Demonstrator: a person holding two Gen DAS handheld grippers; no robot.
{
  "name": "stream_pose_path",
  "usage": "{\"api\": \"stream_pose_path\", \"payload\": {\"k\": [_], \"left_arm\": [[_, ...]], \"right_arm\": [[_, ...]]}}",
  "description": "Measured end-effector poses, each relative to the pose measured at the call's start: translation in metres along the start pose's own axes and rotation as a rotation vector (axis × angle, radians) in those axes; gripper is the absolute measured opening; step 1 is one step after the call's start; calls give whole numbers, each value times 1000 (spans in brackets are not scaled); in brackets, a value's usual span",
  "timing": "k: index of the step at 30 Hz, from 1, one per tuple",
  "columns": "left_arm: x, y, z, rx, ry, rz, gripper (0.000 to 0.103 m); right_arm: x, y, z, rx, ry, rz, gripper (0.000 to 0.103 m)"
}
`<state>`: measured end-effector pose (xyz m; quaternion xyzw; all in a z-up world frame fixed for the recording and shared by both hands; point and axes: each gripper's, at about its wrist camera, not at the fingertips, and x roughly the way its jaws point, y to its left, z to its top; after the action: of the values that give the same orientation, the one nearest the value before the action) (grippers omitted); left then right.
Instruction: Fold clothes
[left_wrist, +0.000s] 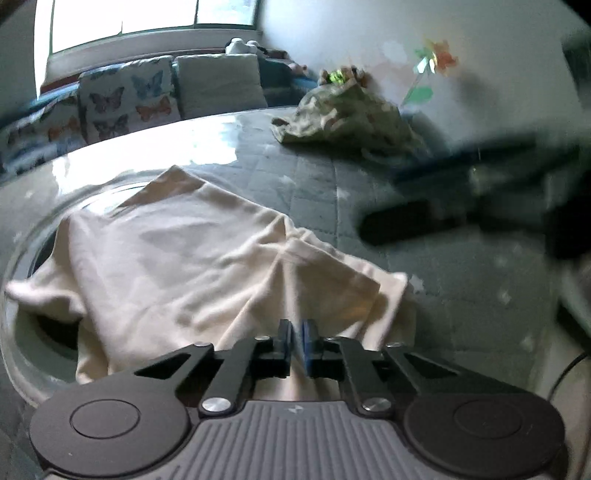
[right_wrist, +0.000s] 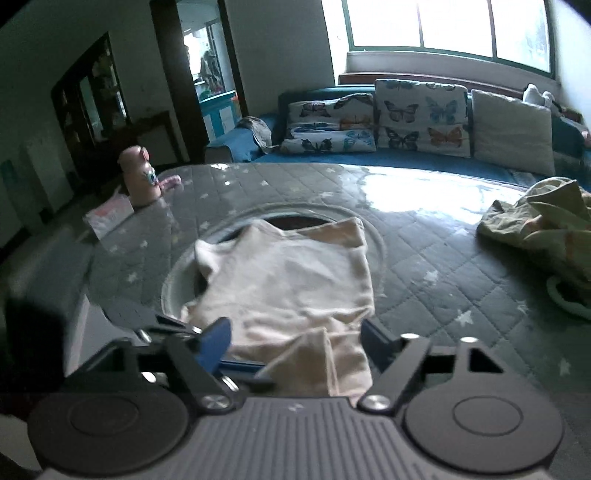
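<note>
Cream garment being worked on the quilted counter, one hand-held gripper pinching it and the other standing wide.

The left hand-held gripper (left_wrist: 295, 341) is pinching the near edge of the cream garment (left_wrist: 207, 258), its blue pads drawn narrow with cloth bunched between them. The garment is lying partly doubled over on the grey star-print counter (left_wrist: 461, 295), covering a round glass inset, and is stretching away from both grippers toward the window. The right hand-held gripper (right_wrist: 295, 343) is standing wide, a loose flap of the same garment (right_wrist: 295, 280) lying between its fingers but not gripped. Both are sitting at the near hem, so each is about equally close. A patterned garment (right_wrist: 546, 229) is lying crumpled well apart at the counter's far right. The fold looks partway along.
</note>
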<state>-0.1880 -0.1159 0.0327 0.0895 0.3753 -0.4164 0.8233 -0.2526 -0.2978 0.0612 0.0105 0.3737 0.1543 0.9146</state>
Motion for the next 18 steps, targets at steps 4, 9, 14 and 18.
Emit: {"api": "stream_pose_path", "payload": {"k": [4, 9, 14, 18], "left_arm": [[-35, 22, -2, -51, -77, 49, 2], [-81, 59, -5, -151, -171, 153, 2], [-131, 100, -20, -270, -262, 268, 2], [-159, 133, -39, -352, -280, 359, 2]], "right_arm": [[8, 15, -14, -79, 41, 4, 83], [18, 33, -32, -177, 92, 9, 83], [33, 66, -40, -292, 111, 48, 79], [53, 88, -43, -356, 144, 49, 61]]}}
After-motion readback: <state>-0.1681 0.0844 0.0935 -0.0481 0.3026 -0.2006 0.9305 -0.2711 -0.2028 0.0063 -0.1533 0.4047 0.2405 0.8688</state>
